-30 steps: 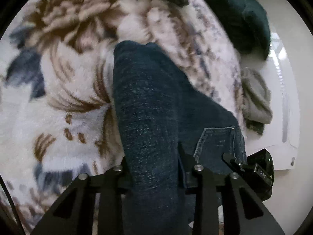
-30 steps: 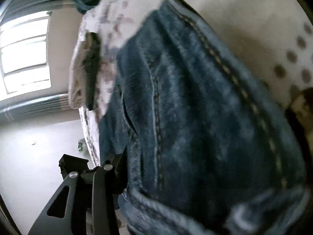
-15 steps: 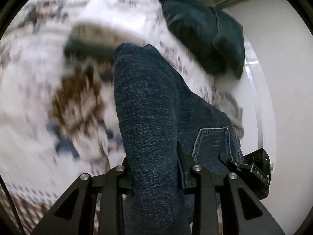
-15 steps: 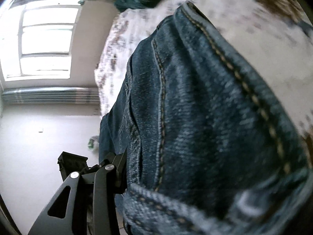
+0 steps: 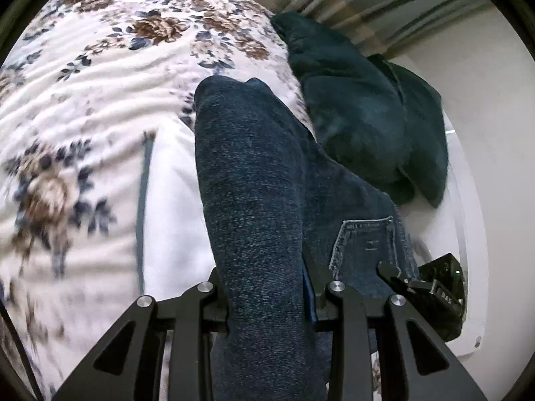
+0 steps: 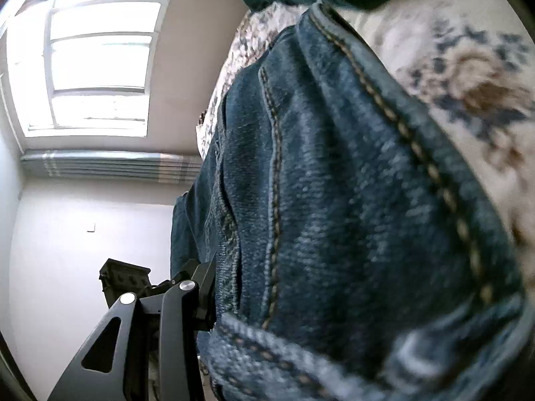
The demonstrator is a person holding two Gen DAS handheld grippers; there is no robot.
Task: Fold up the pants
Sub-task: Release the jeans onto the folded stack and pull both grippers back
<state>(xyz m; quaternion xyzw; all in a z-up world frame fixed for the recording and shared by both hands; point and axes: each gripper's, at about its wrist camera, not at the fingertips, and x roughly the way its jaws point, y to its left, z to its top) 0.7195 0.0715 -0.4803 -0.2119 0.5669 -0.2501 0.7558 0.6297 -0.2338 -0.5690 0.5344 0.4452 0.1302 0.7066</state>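
The dark blue jeans (image 5: 254, 207) hang lifted above the floral bed cover (image 5: 83, 107). My left gripper (image 5: 267, 297) is shut on a thick fold of the jeans, which runs up between its fingers; a back pocket (image 5: 364, 244) shows to the right. In the right wrist view the jeans' waistband and seams (image 6: 334, 200) fill most of the frame. My right gripper (image 6: 214, 294) is shut on the jeans; only its left finger (image 6: 187, 300) shows, the other is hidden by denim. The right gripper also shows in the left wrist view (image 5: 438, 294).
A dark green blanket or pillow (image 5: 367, 117) lies at the bed's far right edge. A white garment with a grey stripe (image 5: 167, 200) lies on the cover under the jeans. A window (image 6: 97, 63), a radiator (image 6: 110, 163) and white walls are left of the bed.
Both grippers have lifted and carried the jeans along the bed toward the green blanket. The grey sock-like item by the bed edge has left the left view. Both grips are unchanged.
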